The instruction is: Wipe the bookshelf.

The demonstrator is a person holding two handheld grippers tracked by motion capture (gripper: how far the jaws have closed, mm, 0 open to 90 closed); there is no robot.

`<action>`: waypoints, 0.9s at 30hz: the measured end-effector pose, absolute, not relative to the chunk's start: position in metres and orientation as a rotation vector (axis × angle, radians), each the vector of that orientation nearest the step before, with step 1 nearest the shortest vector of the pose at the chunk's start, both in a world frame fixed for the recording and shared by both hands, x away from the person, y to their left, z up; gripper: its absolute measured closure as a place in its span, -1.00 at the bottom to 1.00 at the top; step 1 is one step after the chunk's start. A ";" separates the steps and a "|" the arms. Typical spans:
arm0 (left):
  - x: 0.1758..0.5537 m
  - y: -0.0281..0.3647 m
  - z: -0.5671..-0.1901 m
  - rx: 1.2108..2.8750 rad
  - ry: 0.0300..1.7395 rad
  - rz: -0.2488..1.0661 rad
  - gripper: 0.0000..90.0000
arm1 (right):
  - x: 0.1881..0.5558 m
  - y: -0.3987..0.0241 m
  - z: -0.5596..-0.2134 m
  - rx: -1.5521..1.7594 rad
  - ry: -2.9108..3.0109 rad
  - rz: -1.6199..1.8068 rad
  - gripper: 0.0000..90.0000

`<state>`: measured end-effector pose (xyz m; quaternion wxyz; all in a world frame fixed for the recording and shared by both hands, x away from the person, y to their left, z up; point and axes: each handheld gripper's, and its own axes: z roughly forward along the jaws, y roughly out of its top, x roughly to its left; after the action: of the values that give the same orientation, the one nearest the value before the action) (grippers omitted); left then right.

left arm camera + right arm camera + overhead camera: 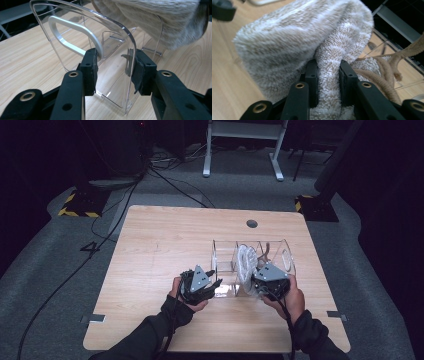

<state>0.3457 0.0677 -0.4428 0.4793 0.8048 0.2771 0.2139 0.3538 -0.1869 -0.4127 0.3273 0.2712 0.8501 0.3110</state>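
A clear plastic organizer (222,255) with several compartments stands right of the table's middle. My left gripper (216,282) is at its near left end. In the left gripper view the gripper (115,70) straddles that end of the organizer (112,37), a pad touching each side wall, next to a pale handle (72,27). A fuzzy beige-and-white cloth (245,262) hangs over the organizer's middle. My right gripper (257,282) is at the cloth's near side. In the right gripper view the gripper (328,82) is shut on a fold of the cloth (294,37).
Brown cords (387,75) lie beside the cloth inside the organizer's right part. The wooden table (160,245) has a round cable hole (252,223) near its far edge. Cables and stand bases sit on the floor beyond the table.
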 end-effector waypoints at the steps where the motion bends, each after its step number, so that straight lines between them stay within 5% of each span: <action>1: 0.346 0.068 -0.443 1.960 0.677 0.518 0.33 | 0.353 -0.185 -0.416 0.703 2.237 0.797 0.63; 27: 0.341 0.068 -0.444 1.949 0.673 0.494 0.26 | 0.369 -0.173 -0.480 0.756 2.325 0.702 0.63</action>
<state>0.3411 0.0682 -0.4438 0.4888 0.8020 0.2767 0.2034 0.3693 -0.1733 -0.4796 0.2944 0.2839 0.8735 0.2639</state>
